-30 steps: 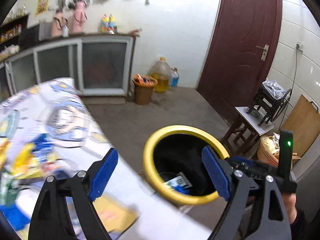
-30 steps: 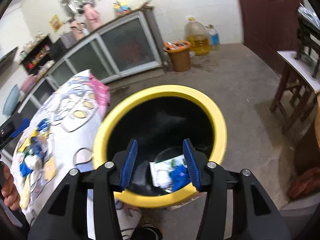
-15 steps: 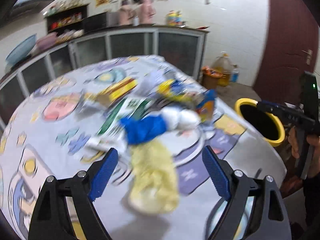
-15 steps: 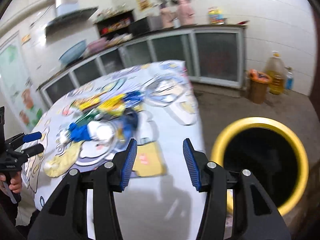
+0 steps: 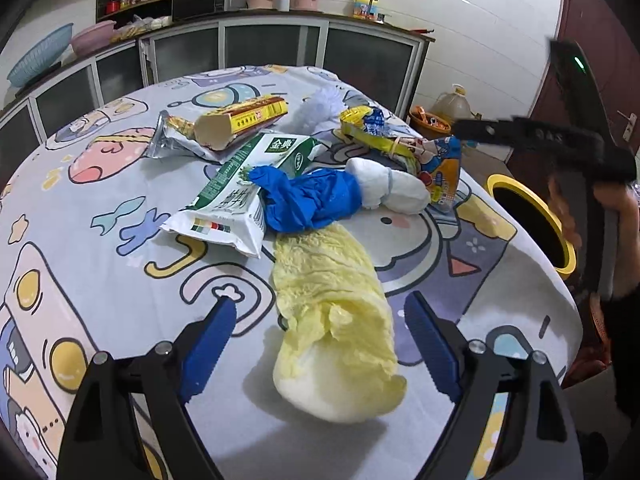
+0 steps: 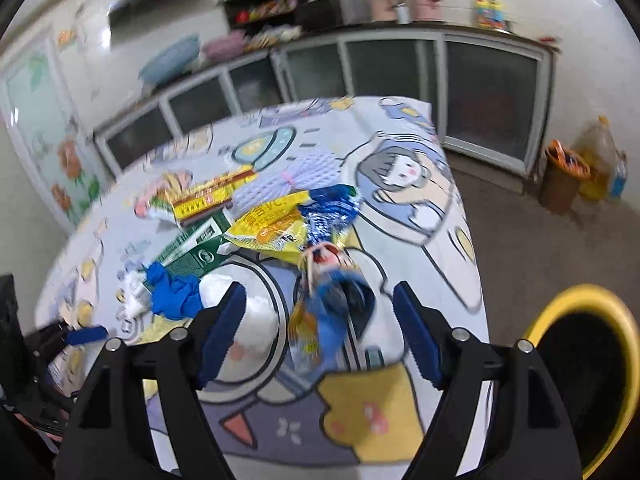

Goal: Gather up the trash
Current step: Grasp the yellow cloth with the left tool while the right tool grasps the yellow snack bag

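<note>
Cartoon-print tablecloth (image 5: pixel 100 200) holds the litter: lower your wide-open left gripper (image 5: pixel 320 344) squarely around the cabbage leaf (image 5: pixel 336 320) at lower centre while your empty right gripper (image 6: pixel 316 324) opens above the snack wrapper (image 6: pixel 320 312).

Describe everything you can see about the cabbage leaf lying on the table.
The cabbage leaf is pale yellow and crinkled, with a thick white base at its near end. It looks limp and partly folded over itself. It lies flat on the cartoon-print tablecloth, lengthwise toward the camera, its far tip touching the crumpled blue glove. The left hand-held gripper is open around its lower half, pads clear of it.
</note>
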### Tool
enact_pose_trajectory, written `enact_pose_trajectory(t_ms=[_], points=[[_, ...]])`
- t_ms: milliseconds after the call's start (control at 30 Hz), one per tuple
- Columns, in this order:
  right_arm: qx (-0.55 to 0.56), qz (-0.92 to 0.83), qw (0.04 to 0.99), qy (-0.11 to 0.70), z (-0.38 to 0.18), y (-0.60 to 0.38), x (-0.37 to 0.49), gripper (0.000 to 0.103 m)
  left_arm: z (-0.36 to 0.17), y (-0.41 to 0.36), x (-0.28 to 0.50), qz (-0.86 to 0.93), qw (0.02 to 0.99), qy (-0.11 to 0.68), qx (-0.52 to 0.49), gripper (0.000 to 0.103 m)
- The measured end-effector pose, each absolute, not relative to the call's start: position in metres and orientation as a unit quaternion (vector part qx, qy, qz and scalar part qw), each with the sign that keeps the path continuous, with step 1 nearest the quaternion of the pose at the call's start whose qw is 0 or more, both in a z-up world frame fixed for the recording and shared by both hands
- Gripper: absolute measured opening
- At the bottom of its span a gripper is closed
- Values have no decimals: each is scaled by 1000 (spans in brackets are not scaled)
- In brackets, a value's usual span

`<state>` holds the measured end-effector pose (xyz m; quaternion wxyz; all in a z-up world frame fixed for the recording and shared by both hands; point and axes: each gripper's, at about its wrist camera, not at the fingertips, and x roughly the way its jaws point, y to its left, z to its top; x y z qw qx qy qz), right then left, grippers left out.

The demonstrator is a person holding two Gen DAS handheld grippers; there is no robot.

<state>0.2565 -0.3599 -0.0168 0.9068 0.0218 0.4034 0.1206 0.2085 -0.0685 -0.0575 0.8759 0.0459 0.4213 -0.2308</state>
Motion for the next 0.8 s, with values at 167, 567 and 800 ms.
enact_pose_trajectory(t_ms=[167,567,800], points=[[-63,144,850,502,-31,-324,314,78,-65,-73,222,-248,856,452,39,83],[-74,103,825,551,-81,-322,349,41,-83,-89,237,-275,832,481,34,16],[-35,110,851,512,-45,-335,317,37,-54,-78,209,-291,841,456,17,10]])
